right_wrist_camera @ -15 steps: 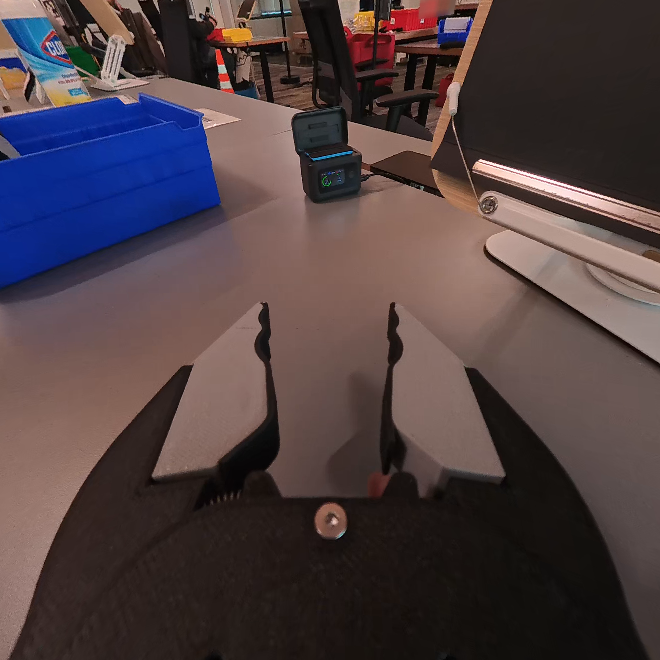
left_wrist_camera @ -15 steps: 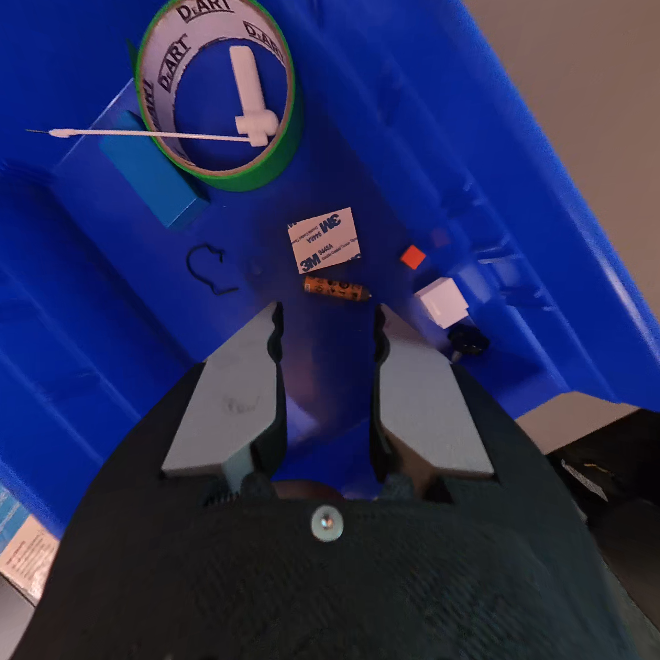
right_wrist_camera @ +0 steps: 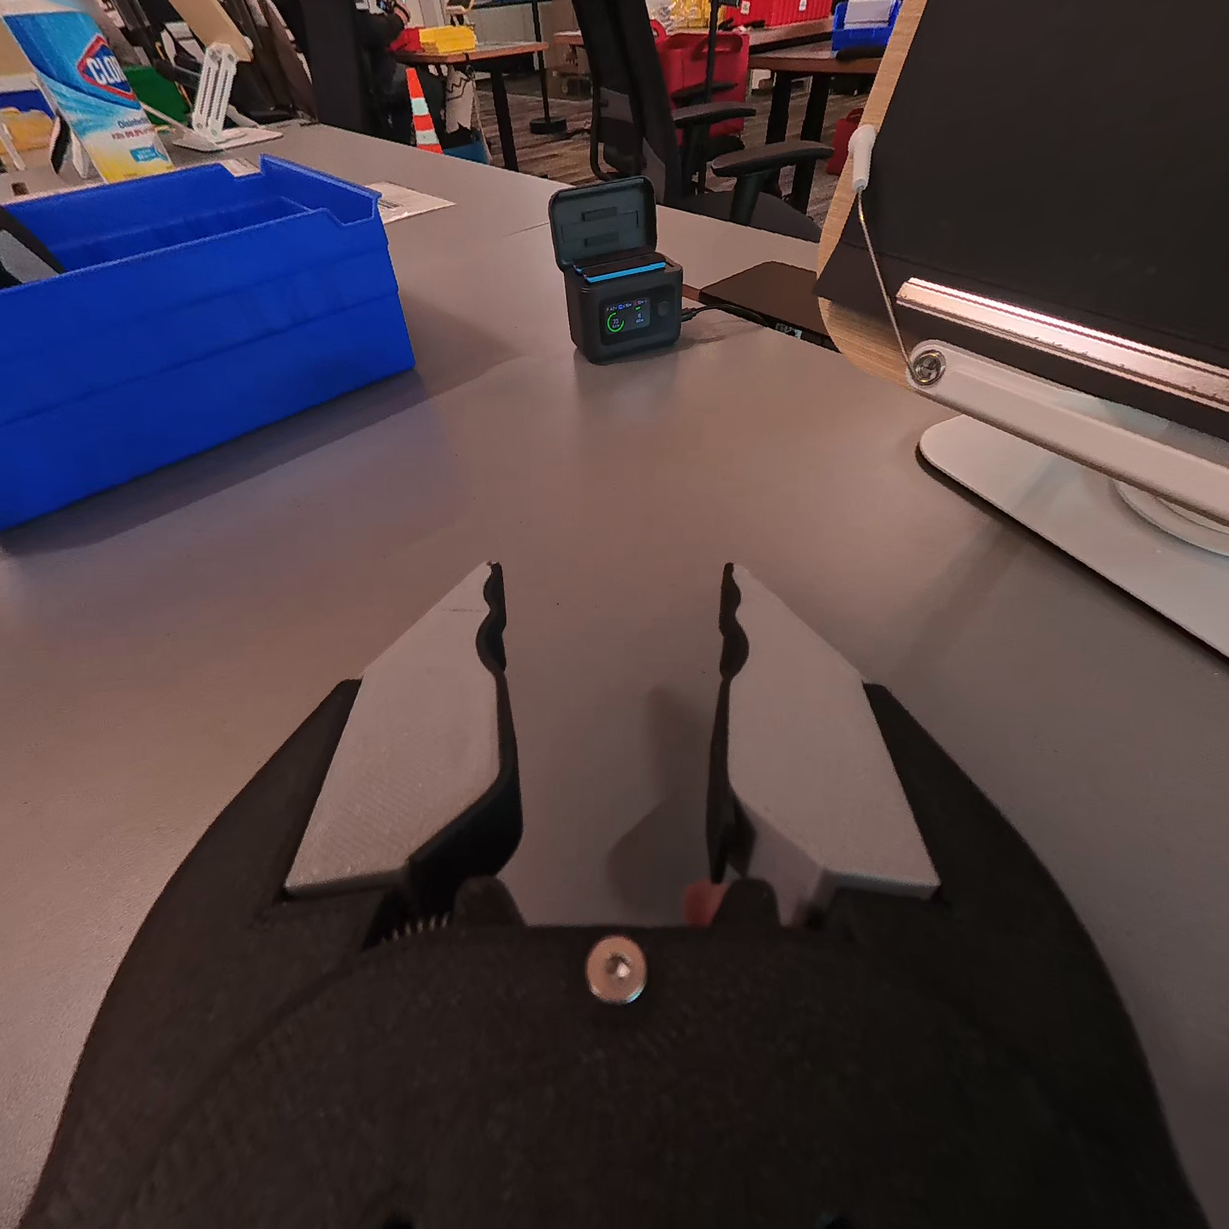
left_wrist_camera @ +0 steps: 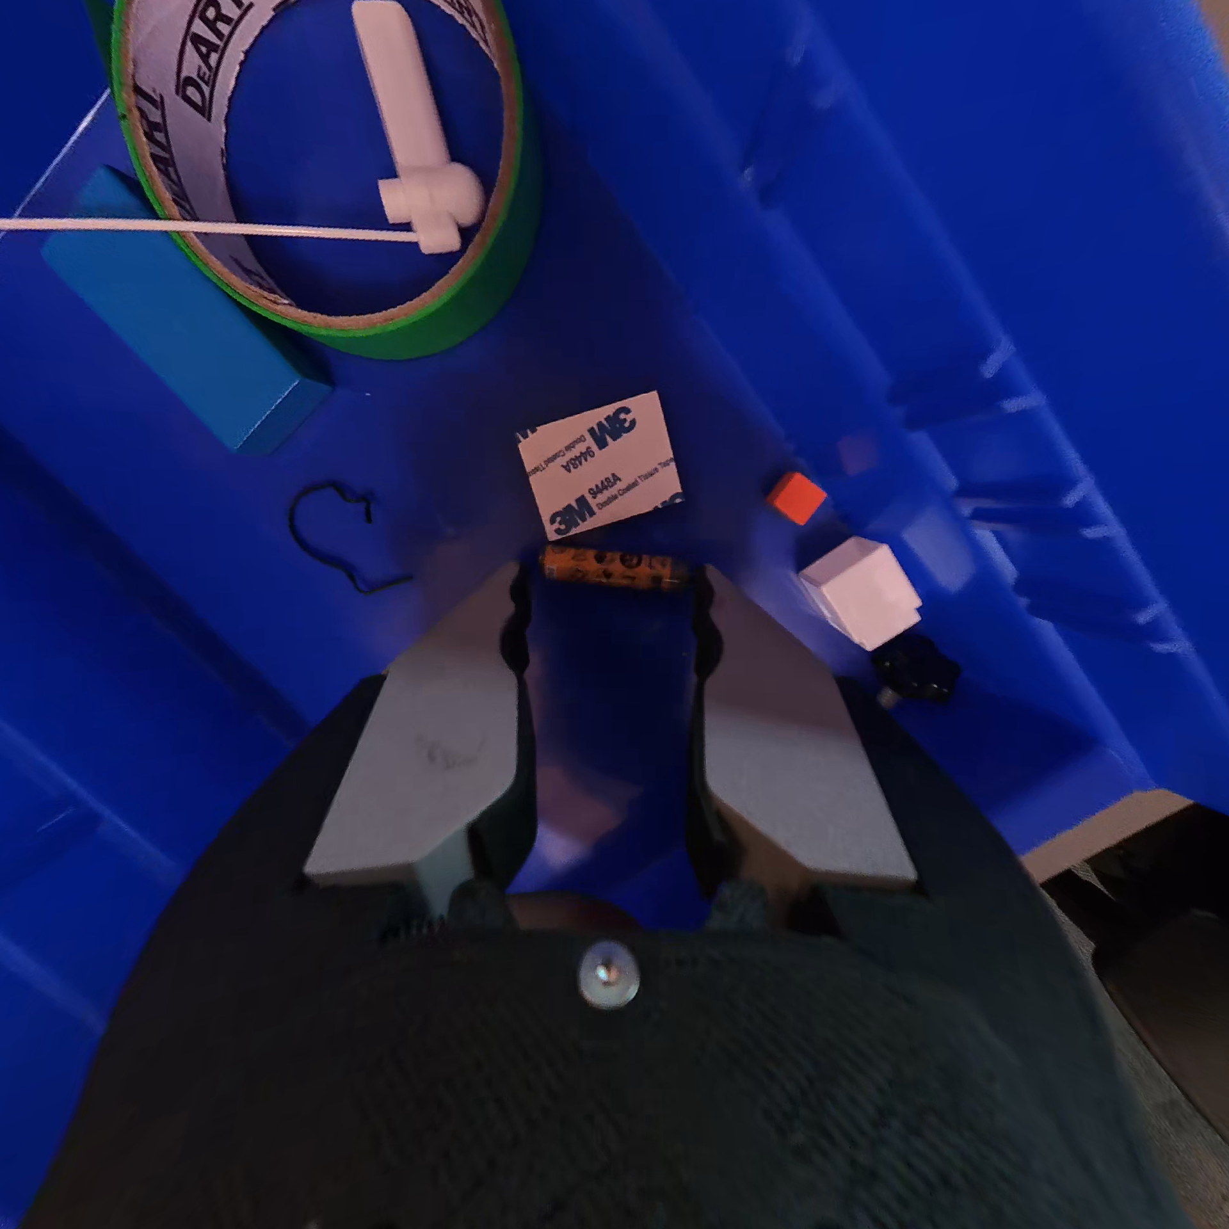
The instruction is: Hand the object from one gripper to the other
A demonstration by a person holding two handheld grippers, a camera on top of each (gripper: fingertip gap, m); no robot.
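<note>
In the left wrist view my left gripper (left_wrist_camera: 608, 577) is open and empty, reaching down into a blue bin (left_wrist_camera: 931, 266). A small orange battery (left_wrist_camera: 615, 567) lies on the bin floor right at my fingertips, spanning the gap between them. In the right wrist view my right gripper (right_wrist_camera: 610, 573) is open and empty, held low over a grey table (right_wrist_camera: 598, 479). The same blue bin (right_wrist_camera: 193, 319) stands at the left of that view, well away from the right gripper.
The bin also holds a green tape roll (left_wrist_camera: 319, 173), a white plastic part (left_wrist_camera: 412, 126), a thin white stick (left_wrist_camera: 199, 227), a blue block (left_wrist_camera: 179, 332), a white adhesive pad (left_wrist_camera: 602, 462), a black wire (left_wrist_camera: 339, 539), an orange cube (left_wrist_camera: 796, 497), a white cube (left_wrist_camera: 861, 592) and a black knob (left_wrist_camera: 918, 675). A black charger case (right_wrist_camera: 622, 279) and a monitor stand (right_wrist_camera: 1064, 465) stand on the table. My right fingertips sit around 40 centimeters from my left ones. The black charger case (right_wrist_camera: 622, 279) lies around 30 centimeters away from my right fingertips.
My left gripper has moved down and forward in the bin, so its fingertips now reach the orange battery. The right gripper has barely moved.
</note>
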